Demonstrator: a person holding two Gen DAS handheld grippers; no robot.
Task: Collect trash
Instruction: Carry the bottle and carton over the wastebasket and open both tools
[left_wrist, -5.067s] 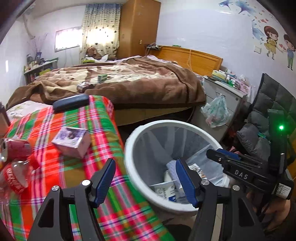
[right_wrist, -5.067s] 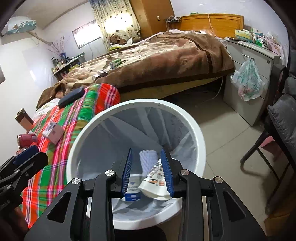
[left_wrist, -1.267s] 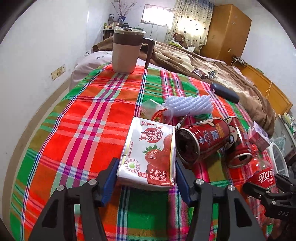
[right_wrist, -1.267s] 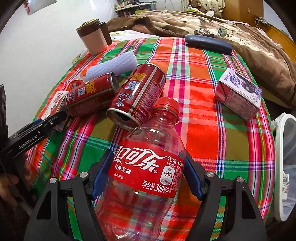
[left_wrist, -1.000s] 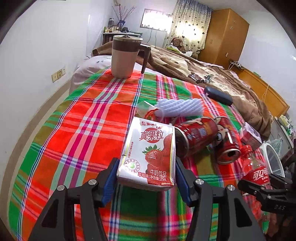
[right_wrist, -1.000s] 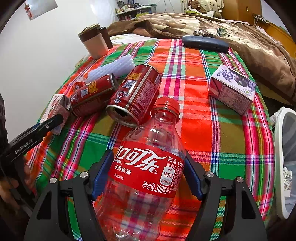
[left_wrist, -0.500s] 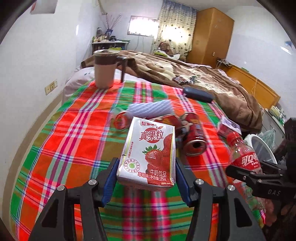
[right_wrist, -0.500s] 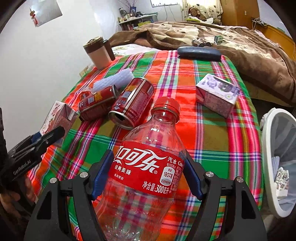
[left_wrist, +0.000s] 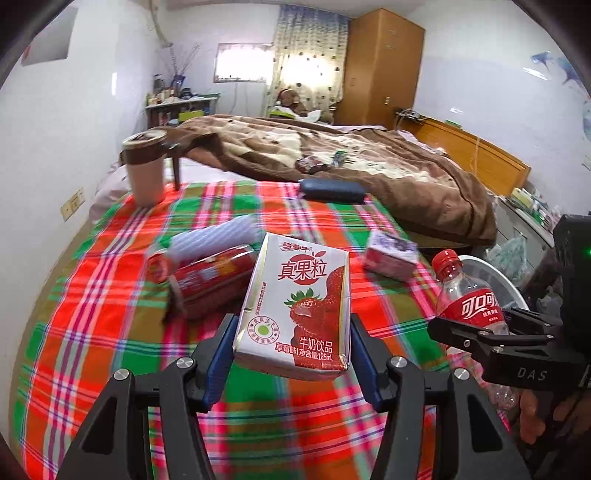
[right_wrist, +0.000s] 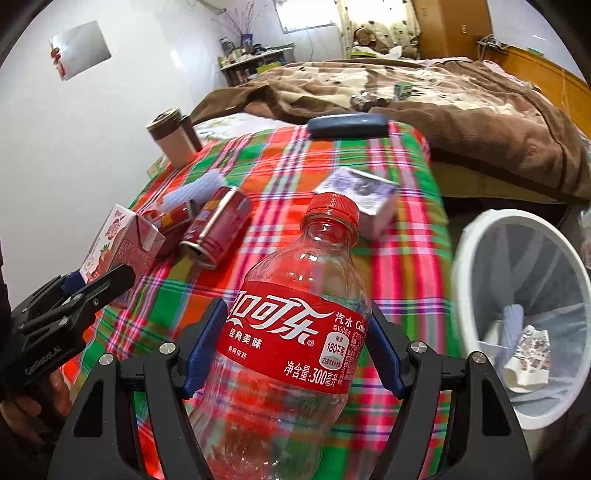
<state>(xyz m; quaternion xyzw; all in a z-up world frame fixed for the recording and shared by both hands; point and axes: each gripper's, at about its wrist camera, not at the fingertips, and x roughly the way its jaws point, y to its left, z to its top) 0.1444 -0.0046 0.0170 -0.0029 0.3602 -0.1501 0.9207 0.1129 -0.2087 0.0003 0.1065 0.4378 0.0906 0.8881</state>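
Note:
My left gripper (left_wrist: 291, 354) is shut on a strawberry milk carton (left_wrist: 295, 306), held above the plaid cloth. My right gripper (right_wrist: 295, 347) is shut on an empty clear cola bottle (right_wrist: 291, 332) with a red cap and label. Each view shows the other gripper too: the bottle (left_wrist: 469, 302) at the right of the left wrist view, the carton (right_wrist: 118, 243) at the left of the right wrist view. Two red cans (right_wrist: 218, 229), a white foam sleeve (left_wrist: 214, 240) and a purple-topped small carton (right_wrist: 365, 199) lie on the cloth. The white trash bin (right_wrist: 469, 258) stands off the table's right edge.
A brown lidded mug (left_wrist: 144, 170) and a dark blue case (left_wrist: 332, 190) sit at the far end of the plaid-covered table (left_wrist: 92, 332). A bed with a brown blanket (left_wrist: 369, 158) lies beyond. The bin holds paper scraps (right_wrist: 528, 358). A white wall runs along the left.
Both grippers have lifted and swung right with the carton and the bottle still held. The cans and foam have slid left and farther off, and the bin has come more into view.

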